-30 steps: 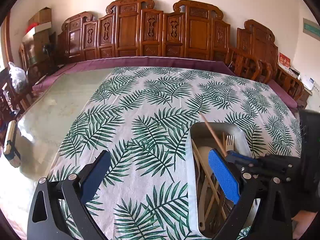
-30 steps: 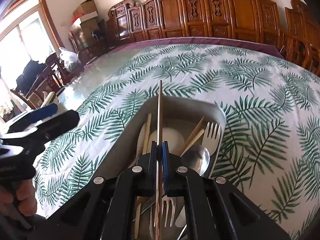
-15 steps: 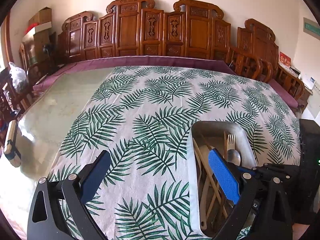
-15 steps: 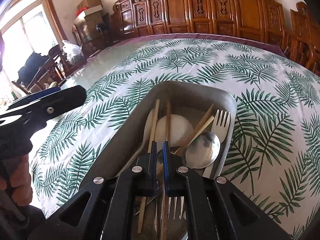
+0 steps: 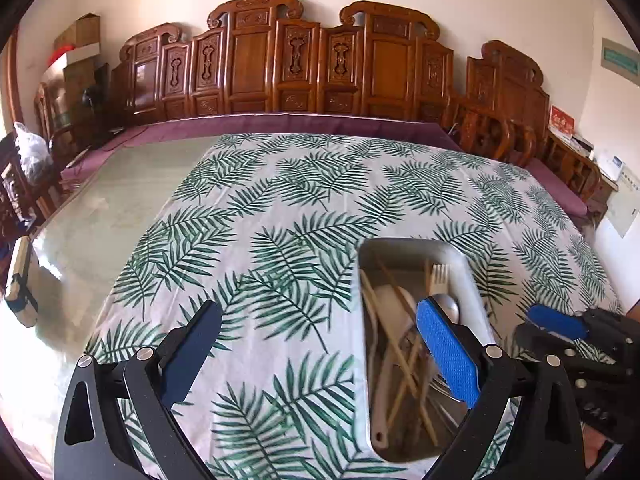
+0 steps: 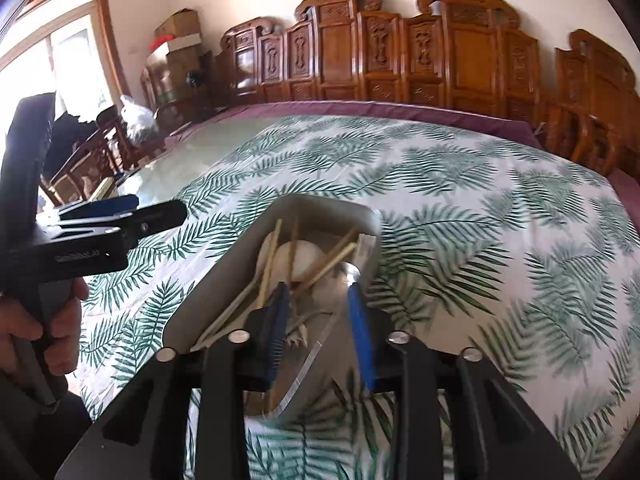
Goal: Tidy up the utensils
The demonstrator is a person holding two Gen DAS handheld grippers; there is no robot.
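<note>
The right gripper, jaws just parted and empty, hung at the metal tray's six o'clock; it should clear the chopsticks squarely.

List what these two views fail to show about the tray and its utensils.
- Tray, near end: in the right wrist view, hidden behind the right claw.
- Fork handle and spoon handle: in the left wrist view, hidden behind the left claw's blue pad.
- Utensil count: chopsticks overlap in a pile; the right wrist view is motion-blurred.
</note>
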